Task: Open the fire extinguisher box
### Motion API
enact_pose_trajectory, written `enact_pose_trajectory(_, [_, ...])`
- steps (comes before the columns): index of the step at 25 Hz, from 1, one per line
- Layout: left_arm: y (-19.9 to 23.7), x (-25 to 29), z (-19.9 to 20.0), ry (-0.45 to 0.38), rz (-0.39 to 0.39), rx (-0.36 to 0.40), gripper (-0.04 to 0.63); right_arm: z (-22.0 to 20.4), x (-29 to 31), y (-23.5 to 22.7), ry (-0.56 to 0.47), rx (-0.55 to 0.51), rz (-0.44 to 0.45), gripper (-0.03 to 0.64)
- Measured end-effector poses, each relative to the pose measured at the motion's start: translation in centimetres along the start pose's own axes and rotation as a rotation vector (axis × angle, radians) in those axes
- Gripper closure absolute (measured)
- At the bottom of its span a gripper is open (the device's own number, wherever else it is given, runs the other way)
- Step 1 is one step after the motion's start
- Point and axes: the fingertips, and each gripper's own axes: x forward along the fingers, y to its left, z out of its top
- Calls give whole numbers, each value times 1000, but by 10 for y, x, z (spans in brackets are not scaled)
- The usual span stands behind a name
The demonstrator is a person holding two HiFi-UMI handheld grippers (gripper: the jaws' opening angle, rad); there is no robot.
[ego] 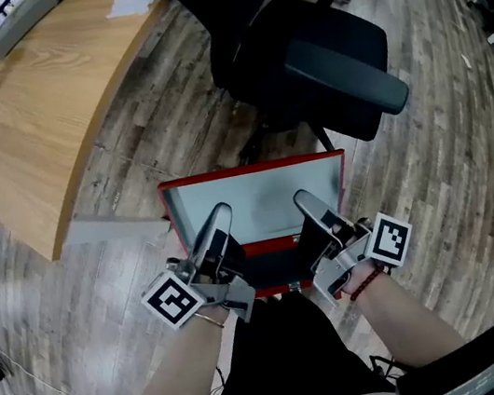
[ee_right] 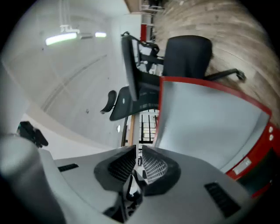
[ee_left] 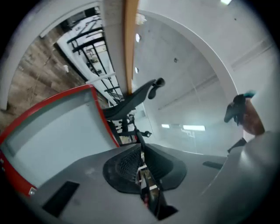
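Forearms reached out from the bottom of the head view toward the red fire extinguisher box (ego: 275,277), which sat on the wood floor (ego: 125,147) just ahead of the person.

Left gripper (ego: 219,214): jaws pressed all but together, nothing in them. Right gripper (ego: 303,198): jaws a thin slit apart, also empty. The 2 grippers pointed level along the near face of the lid (ego: 255,190). Contact with the lid was unclear.

Lid, glass in a red frame, stood swung up from the box. Beyond it was a black office chair (ego: 326,55), then a wooden desk (ego: 49,94) at far left.

Judgement: the lid lift was in hand and well along. The next move calls for easing the lid back until it rests unaided, then withdrawing both grippers evenly so it cannot drop shut.
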Motion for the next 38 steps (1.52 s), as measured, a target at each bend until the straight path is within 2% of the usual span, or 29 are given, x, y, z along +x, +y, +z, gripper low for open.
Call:
enact_pose_trajectory(2, [-34, -1, -6, 121, -16, 145, 568, -10, -6, 37, 57, -123, 14, 574])
enact_pose_trajectory(5, [-94, 0, -11, 258, -90, 345, 568, -17, -15, 94, 101, -273, 47, 574])
enact_pose_trajectory(8, [-152, 2, -4, 324, -167, 519, 568, -19, -21, 152, 113, -406, 102, 574])
enact_pose_trajectory(12, [-207, 0, 4, 409, -203, 699, 568, -20, -25, 219, 85, -540, 182, 574])
enact_pose_trajectory(15, [-238, -22, -3, 459, -198, 738, 568, -36, -37, 259, 94, -691, 190, 574])
enact_pose_trajectory(19, [-276, -50, -3, 463, -219, 773, 568, -56, -45, 311, 103, -963, 222, 574])
enact_pose_trajectory(22, [-292, -74, 5, 419, -195, 832, 568, -72, -53, 335, 94, -1105, 234, 574])
enact_pose_trajectory(25, [-306, -91, 13, 334, -180, 933, 568, -86, -67, 341, 113, -1178, 242, 574])
enact_pose_trajectory(27, [-318, -95, 13, 293, -183, 971, 568, -93, -79, 336, 145, -1235, 228, 574])
enact_pose_trajectory(31, [-330, -98, -6, 296, -192, 962, 568, -99, -101, 313, 231, -1328, 147, 574])
enact_pose_trajectory(33, [-326, -100, -28, 340, -172, 957, 568, -99, -112, 293, 284, -1377, 61, 574])
enact_pose_trajectory(36, [-311, -93, -62, 440, -131, 990, 569, -90, -125, 268, 346, -1479, -80, 574])
enact_pose_trajectory(38, [-308, -90, -83, 484, -118, 998, 569, -89, -132, 254, 378, -1491, -140, 574])
